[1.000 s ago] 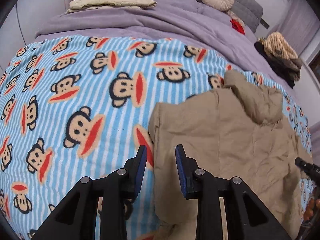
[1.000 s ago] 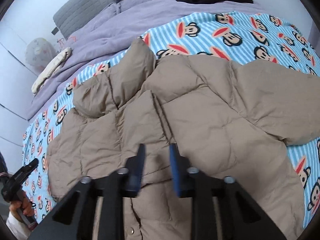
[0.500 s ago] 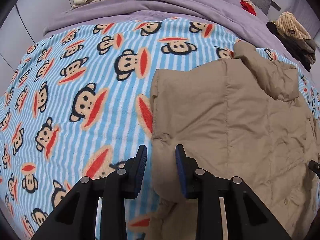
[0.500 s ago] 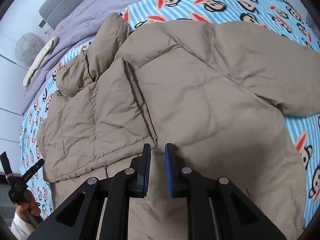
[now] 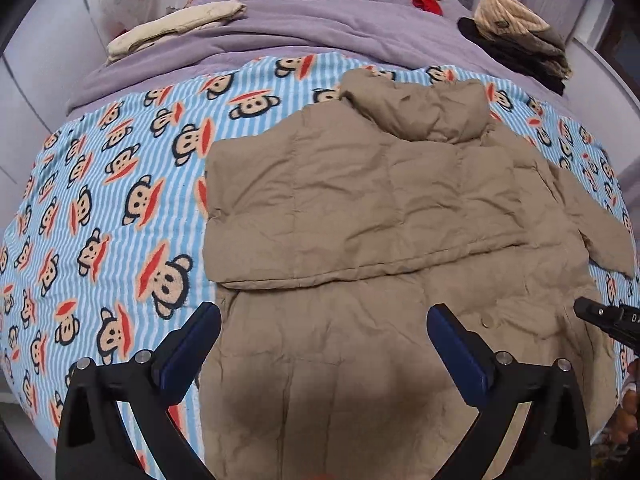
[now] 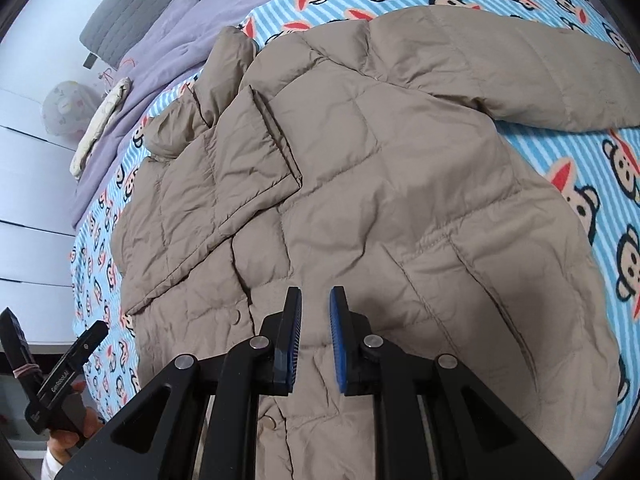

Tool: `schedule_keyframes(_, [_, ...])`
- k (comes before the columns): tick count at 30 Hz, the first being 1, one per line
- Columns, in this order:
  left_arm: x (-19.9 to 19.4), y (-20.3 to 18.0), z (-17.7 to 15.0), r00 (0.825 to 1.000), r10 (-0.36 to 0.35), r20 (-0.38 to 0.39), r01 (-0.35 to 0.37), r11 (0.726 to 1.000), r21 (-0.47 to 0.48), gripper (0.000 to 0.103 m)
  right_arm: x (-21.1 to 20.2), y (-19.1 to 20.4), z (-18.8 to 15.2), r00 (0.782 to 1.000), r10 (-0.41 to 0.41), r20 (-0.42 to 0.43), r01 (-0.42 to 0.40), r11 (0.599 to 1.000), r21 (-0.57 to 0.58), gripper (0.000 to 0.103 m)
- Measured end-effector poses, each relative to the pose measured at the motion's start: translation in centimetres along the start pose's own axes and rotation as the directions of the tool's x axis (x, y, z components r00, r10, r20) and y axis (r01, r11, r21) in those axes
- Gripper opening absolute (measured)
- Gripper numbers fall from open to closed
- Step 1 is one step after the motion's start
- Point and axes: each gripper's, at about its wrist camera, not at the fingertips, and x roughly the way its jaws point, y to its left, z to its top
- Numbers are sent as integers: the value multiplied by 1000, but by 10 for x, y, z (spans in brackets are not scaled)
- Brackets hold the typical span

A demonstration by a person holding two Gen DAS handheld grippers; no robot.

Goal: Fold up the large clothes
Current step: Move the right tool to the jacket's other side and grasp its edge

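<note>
Jaws: left gripper [image 5: 323, 334] spread wide, right gripper [image 6: 315, 330] narrowly parted, nothing held. Jacket [image 6: 400, 200]: one sleeve folded in; remainder unfolded.

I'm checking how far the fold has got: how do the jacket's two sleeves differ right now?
The left sleeve is folded across the jacket body, lying flat on the chest with its cuff near the middle. The right sleeve is not yet folded; it stretches outward onto the monkey-print blanket, clear of the body. Both are the same tan quilted fabric, and neither is held by a gripper.
</note>
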Motion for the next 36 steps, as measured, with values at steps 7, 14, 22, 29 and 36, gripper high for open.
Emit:
schedule_keyframes(7, [-13,-24,0,1000,-27,5,27,999,-17,103,-11,-8,-11,999,37,2,-37,999,8,20])
schedule_keyframes(14, [-6,-45,-1,999,1,-39,-2,999,-42,103,-36,-31,-8,997,61,47,-63,997,48,71])
schedule_keyframes(22, [10,-98,-2,996,-8,-88,8,1000,6,103,-50,-84,6,993,86,77,-97,984,147,81])
schedule_keyframes(29, [23,-146,1,995,1,-102,4,999,49,103,-58,-129,24,979,164,122,-186,963,197,103])
schedule_keyframes(36, [38,-174,8,991,19,-136,-15,999,28,103,-59,-179,46,974,196,112,-221,931,292,103])
